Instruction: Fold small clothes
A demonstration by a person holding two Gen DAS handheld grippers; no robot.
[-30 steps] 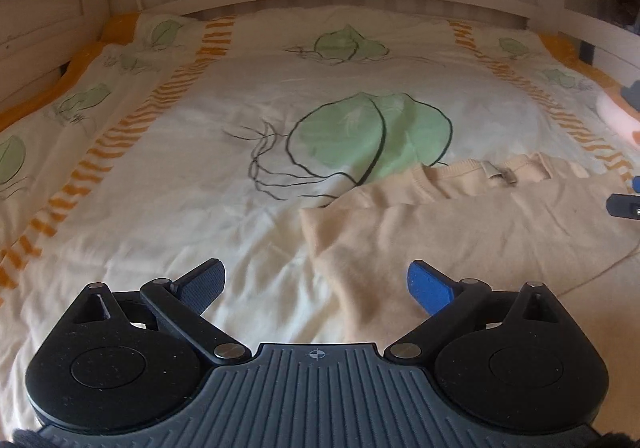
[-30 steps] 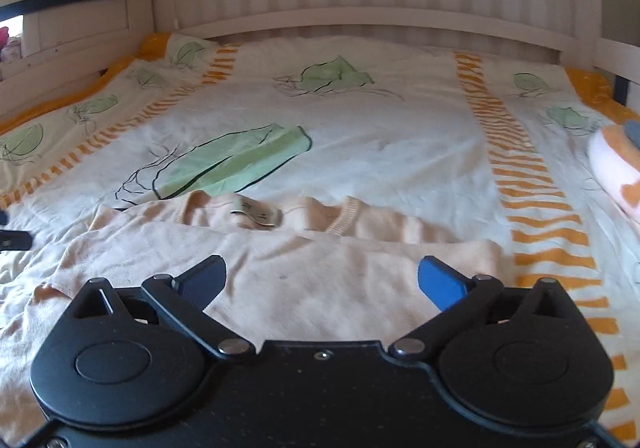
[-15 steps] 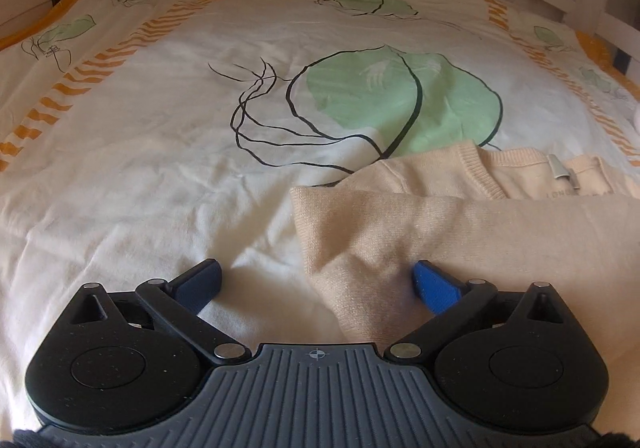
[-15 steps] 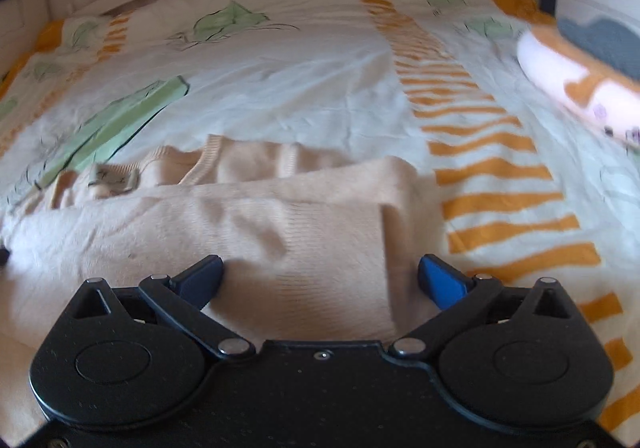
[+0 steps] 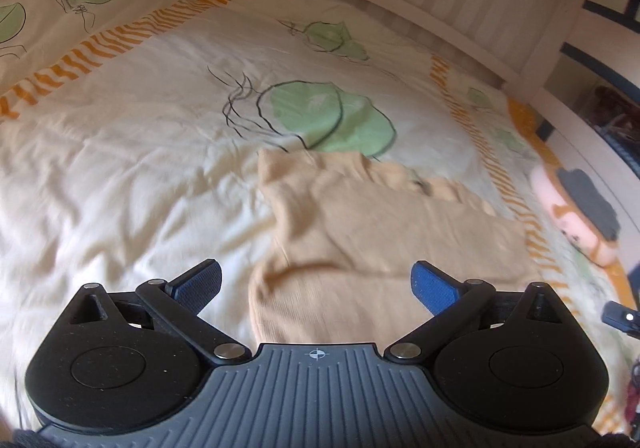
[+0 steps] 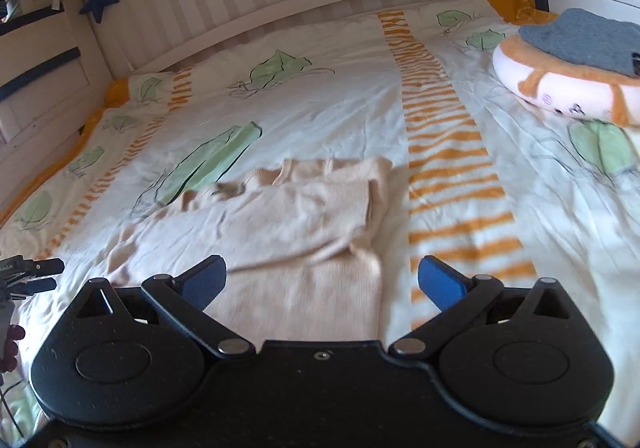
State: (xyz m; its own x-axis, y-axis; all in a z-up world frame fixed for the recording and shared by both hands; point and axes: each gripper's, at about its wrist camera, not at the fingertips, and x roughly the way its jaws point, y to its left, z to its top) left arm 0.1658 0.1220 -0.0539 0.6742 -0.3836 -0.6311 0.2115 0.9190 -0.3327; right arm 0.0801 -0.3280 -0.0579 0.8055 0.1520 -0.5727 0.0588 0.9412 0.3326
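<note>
Beige ribbed knit top (image 5: 384,232) lies partly folded mid-bed on the white leaf-print duvet (image 5: 132,175), nearer its orange-striped right border. One garment, two grippers: the left gripper (image 5: 316,284) and right gripper (image 6: 322,280) both hover over its near hem, fingers spread wide, holding nothing. Best to pinch both hem corners evenly, lifting together so the fold lands square.

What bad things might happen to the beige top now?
The beige top lies part-folded on a soft, wrinkly duvet, so its layers may slide apart. Both the left tongs and the right tongs are open, holding nothing. Grabbing one layer only could undo the fold.
</note>
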